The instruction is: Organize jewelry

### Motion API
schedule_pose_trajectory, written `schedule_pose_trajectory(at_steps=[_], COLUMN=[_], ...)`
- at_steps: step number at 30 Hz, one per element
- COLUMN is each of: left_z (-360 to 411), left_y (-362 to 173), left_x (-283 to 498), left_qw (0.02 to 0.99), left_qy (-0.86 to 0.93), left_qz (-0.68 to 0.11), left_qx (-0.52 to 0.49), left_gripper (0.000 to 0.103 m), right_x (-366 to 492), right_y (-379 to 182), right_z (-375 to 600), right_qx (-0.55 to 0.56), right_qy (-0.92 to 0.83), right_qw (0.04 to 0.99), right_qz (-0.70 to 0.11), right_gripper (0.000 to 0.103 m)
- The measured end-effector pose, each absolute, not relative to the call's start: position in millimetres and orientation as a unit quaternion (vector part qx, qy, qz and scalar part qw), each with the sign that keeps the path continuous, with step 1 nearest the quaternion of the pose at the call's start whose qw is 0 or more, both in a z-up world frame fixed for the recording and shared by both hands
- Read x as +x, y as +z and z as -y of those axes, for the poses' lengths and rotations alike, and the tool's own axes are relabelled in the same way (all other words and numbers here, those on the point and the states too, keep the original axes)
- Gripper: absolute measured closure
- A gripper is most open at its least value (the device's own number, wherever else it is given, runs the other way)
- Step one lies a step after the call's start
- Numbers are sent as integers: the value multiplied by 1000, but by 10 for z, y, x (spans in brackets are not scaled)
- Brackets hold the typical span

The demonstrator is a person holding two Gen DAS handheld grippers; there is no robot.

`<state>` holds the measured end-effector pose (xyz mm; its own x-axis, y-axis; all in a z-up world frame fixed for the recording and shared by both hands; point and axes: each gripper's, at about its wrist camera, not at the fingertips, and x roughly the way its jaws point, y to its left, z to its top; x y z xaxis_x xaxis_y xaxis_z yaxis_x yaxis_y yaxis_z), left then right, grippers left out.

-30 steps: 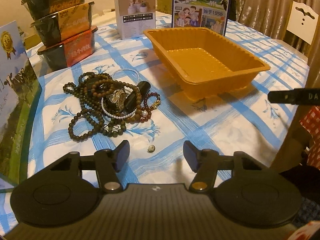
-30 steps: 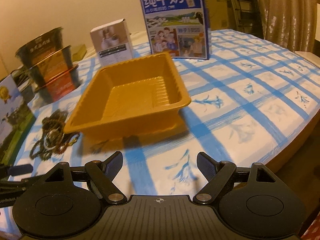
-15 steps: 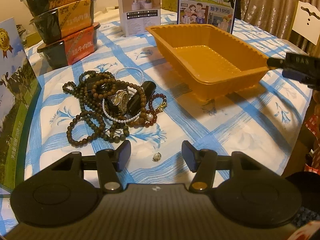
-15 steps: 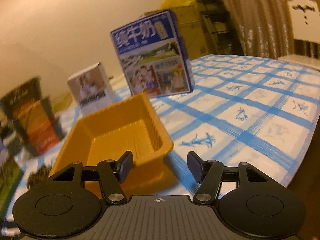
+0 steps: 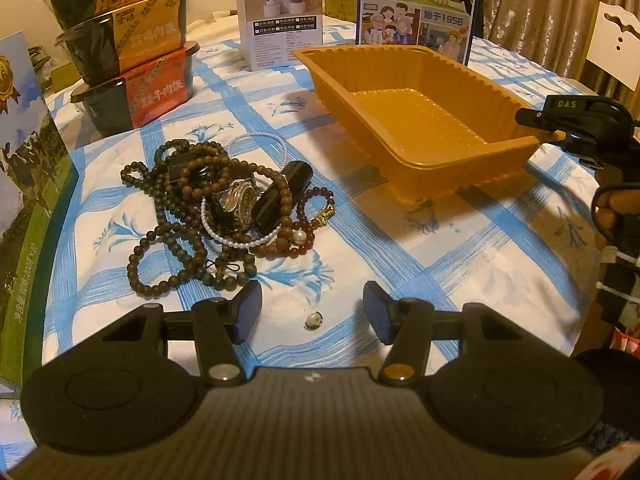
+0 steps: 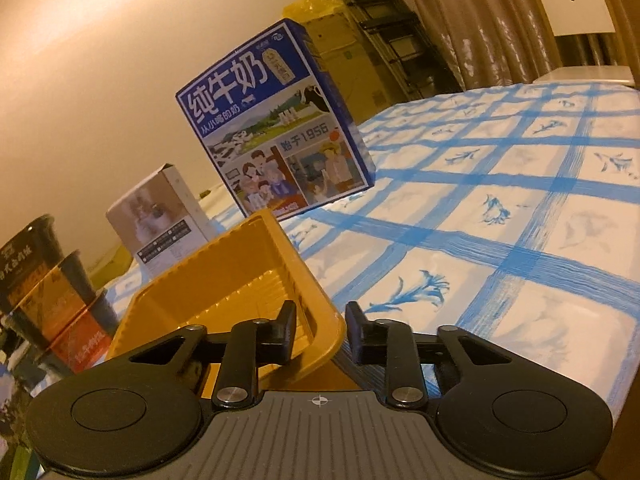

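Observation:
A tangled pile of bead bracelets, a pearl strand, a wristwatch and a black tube (image 5: 228, 208) lies on the checked cloth left of the empty orange tray (image 5: 416, 120). A single loose bead (image 5: 313, 320) lies between the fingers of my open left gripper (image 5: 312, 312), near the table's front. My right gripper (image 6: 320, 332) is partly closed, its fingers straddling the near right corner of the orange tray (image 6: 240, 280); it also shows in the left wrist view (image 5: 560, 120) at the tray's rim. I cannot tell whether its pads touch the rim.
Stacked black food bowls (image 5: 132, 52) stand at the back left, a white box (image 5: 280, 16) and a blue milk carton (image 5: 416, 8) behind the tray. A green carton (image 5: 24, 208) stands at the left edge. A white chair (image 5: 612, 52) is at the right.
My right gripper has moved in low to the tray's near right corner and narrowed around its rim. My left gripper has drawn back slightly; the loose bead now sits between its fingers.

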<state>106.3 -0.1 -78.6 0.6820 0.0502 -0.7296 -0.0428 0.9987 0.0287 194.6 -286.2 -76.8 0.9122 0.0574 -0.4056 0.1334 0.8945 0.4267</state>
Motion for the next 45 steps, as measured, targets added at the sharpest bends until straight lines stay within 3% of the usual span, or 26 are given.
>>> schedule_pose_trajectory(at_steps=[11, 23, 26, 31, 45], left_z=[25, 41, 39, 41, 42], left_y=[-804, -800, -805, -809, -839], left_x=[1018, 1015, 1016, 1011, 963], left_qw=[917, 917, 916, 916, 917], left_qy=[20, 19, 19, 17, 9], left_qz=[-399, -399, -400, -400, -398], left_qx=[5, 5, 4, 3, 0], left_gripper=[49, 49, 50, 52, 79], right_x=[1886, 2023, 2014, 1941, 1673], right_y=[-662, -867, -820, -772, -615], right_z=[2790, 2912, 2842, 2830, 2861], right_qx=[198, 275, 240, 230, 210], right_qy=[-1, 6, 8, -5, 24], right_qw=[962, 941, 950, 950, 952], right_qz=[-186, -199, -200, -210, -221], right_gripper=[83, 82, 92, 93, 93])
